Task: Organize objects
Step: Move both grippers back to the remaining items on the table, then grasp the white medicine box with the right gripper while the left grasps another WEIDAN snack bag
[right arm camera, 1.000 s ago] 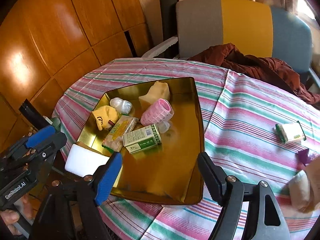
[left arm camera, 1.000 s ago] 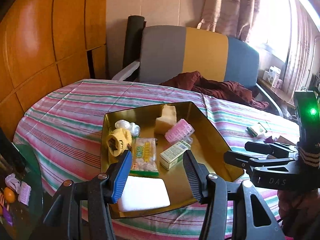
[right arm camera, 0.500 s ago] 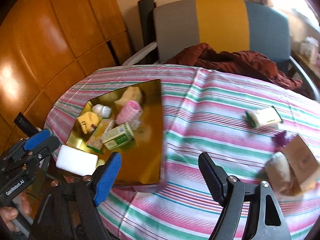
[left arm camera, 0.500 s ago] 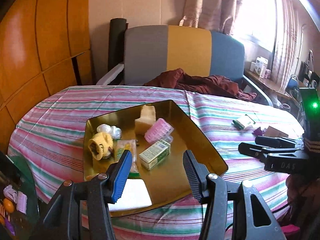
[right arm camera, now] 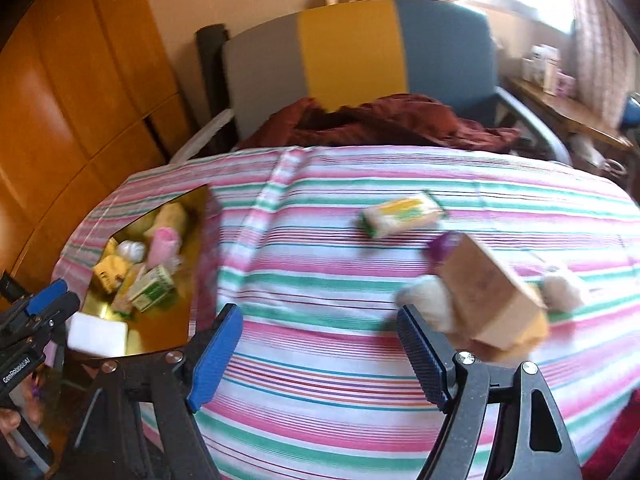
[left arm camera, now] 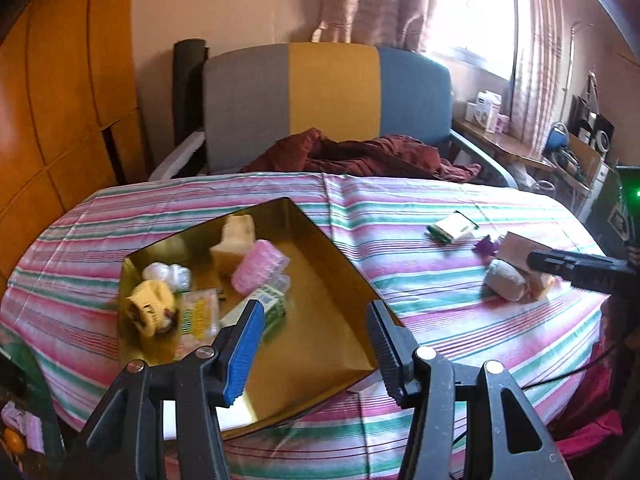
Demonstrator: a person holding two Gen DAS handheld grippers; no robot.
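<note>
A gold tray at the table's left holds a yellow item, white balls, a pink ribbed case, a cream block, a green carton and a snack packet. My left gripper hangs open over the tray's near right part, nothing between its fingers. My right gripper is open over bare tablecloth. Just beyond its right finger lie a brown cardboard box and a beige fluffy roll. Farther off are a green-and-white packet and a small purple thing.
A striped cloth covers the round table. A white block sits at the tray's near corner. Behind the table a grey, yellow and blue chair carries a dark red garment. Wooden panels stand at the left.
Both views have swung to the right. My right gripper has left the tray and now stands over the tablecloth near the loose box and roll. My left gripper shifted right along the tray.
</note>
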